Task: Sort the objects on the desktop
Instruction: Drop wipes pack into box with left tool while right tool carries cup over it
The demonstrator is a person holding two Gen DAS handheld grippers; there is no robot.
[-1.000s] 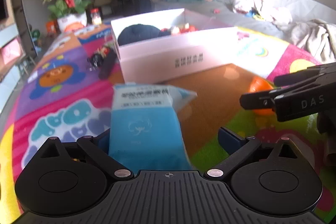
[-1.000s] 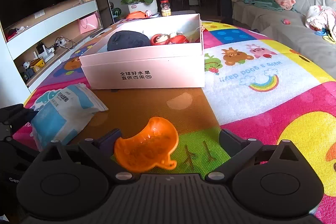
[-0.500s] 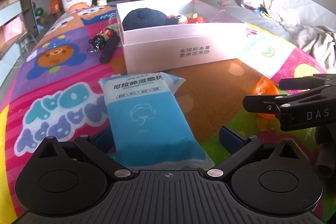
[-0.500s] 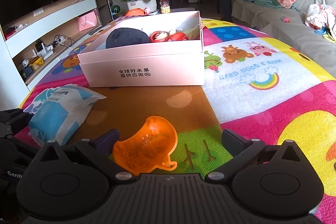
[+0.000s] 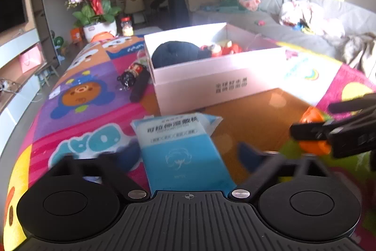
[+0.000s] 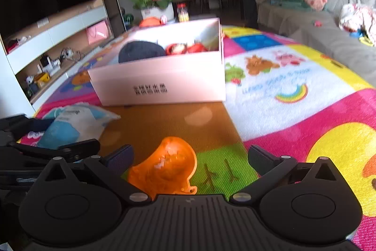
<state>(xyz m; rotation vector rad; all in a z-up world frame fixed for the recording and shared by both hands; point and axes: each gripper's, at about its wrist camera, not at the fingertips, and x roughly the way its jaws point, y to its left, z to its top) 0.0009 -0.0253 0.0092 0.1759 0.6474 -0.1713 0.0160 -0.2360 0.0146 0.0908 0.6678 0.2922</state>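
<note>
Jaws spread on both grippers, blue pack (image 5: pixel 185 152), orange toy (image 6: pixel 164 168)

Lay on a bright cartoon play mat (image 6: pixel 293 114): pink box (image 5: pixel 211 84), blue-white wipes pack (image 5: pixel 185 152) just before it, orange toy (image 6: pixel 166 168) to the right, black bottle (image 5: pixel 131 78) left of the box.

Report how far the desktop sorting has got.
Done: a dark navy cap and red toys lie in the pink cardboard box.
In hand: nothing gripped. The open left gripper straddles the blue wipes packet; the open right gripper frames the orange plastic mould.
Left: both, plus the dark items beside the box.
</note>
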